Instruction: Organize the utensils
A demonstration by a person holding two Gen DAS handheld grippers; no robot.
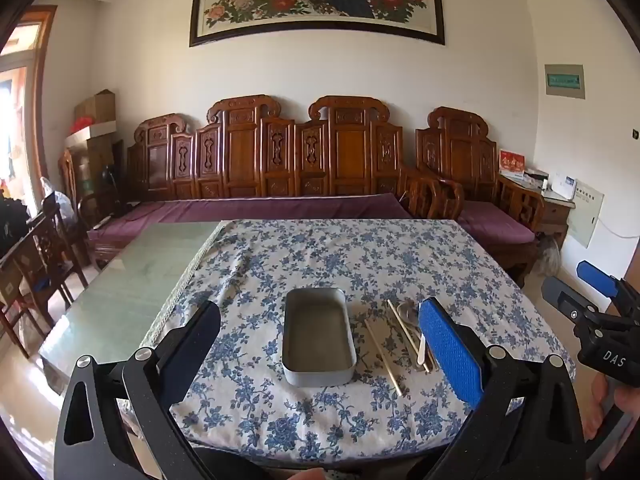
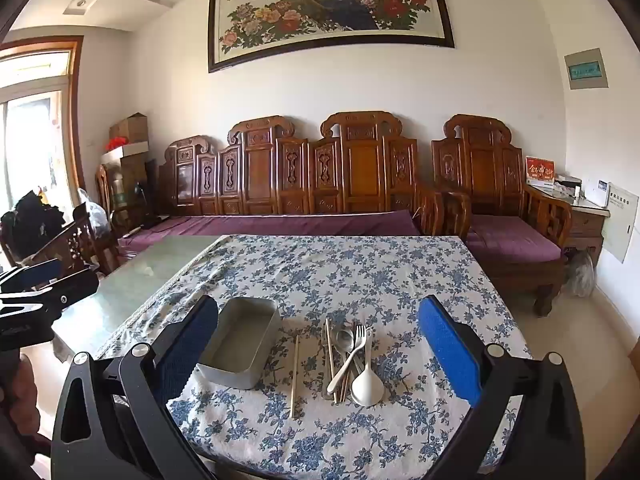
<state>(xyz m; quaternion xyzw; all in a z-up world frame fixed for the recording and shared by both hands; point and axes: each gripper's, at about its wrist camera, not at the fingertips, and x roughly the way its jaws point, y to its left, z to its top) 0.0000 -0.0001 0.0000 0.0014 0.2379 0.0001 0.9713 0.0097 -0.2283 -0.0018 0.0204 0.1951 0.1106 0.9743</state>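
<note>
An empty grey metal box [image 1: 319, 336] [image 2: 241, 342] lies on the floral tablecloth. To its right lies a pile of utensils [image 2: 350, 360]: a white spoon [image 2: 367, 384], a white fork [image 2: 348, 358], a metal spoon [image 2: 344, 338] and chopsticks. One chopstick [image 2: 295, 376] [image 1: 383, 354] lies apart, between box and pile. My left gripper [image 1: 320, 344] is open and empty, above the near table edge, framing the box. My right gripper [image 2: 320, 344] is open and empty, framing box and utensils. Each gripper shows at the edge of the other view.
The floral cloth [image 2: 360, 280] covers the right part of a glass-topped table [image 1: 132, 280]. A carved wooden sofa with purple cushions [image 2: 280, 220] stands behind the table. Wooden chairs [image 1: 44, 256] stand at the left.
</note>
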